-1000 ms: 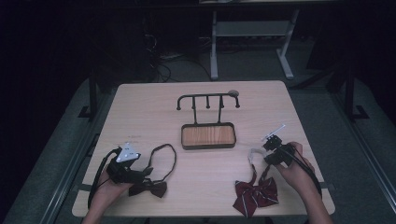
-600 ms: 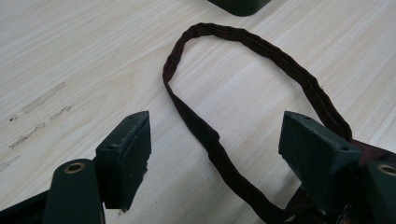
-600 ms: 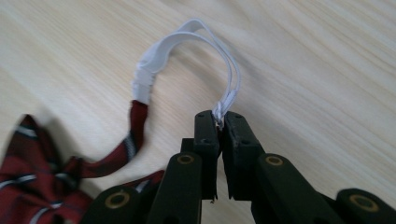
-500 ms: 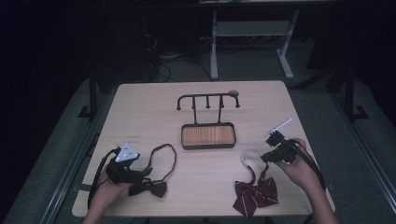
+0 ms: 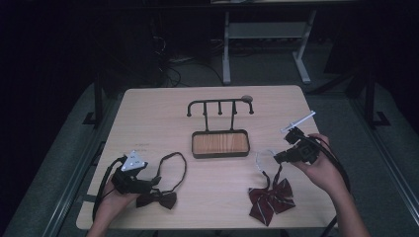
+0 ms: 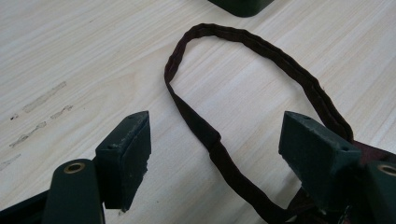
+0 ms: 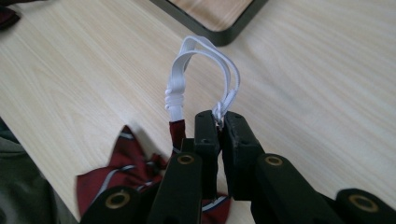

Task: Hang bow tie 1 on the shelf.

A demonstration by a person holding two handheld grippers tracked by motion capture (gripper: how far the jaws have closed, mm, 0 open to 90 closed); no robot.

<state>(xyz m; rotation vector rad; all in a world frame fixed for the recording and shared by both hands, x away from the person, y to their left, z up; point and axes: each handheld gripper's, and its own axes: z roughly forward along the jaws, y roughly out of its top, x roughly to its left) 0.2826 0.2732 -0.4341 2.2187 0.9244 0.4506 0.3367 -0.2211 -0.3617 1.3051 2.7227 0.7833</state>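
While the right gripper (image 7: 218, 122) is held above the light wooden table (image 5: 163, 108), its black jaws are pressed together on the white elastic loop (image 7: 205, 60) of a red striped bow tie (image 5: 271, 196). That loop is seen arching up and away from the clamped jaw tips in the right gripper view, and the bow itself is left lying on the tabletop just below, near the table's front edge. At the table's front left, the left gripper (image 6: 217, 140) is kept low with its jaws spread wide and nothing pinched between them. Between those open jaws, one side of the dark strap (image 6: 243, 93) of a dark brown bow tie (image 5: 157, 199) is seen lying flat on the wood, while the far side of the strap runs past the jaw at the right of the left gripper view. A dark rack with a wood-lined tray (image 5: 220, 143) is set at the table's middle, apart from both grippers.
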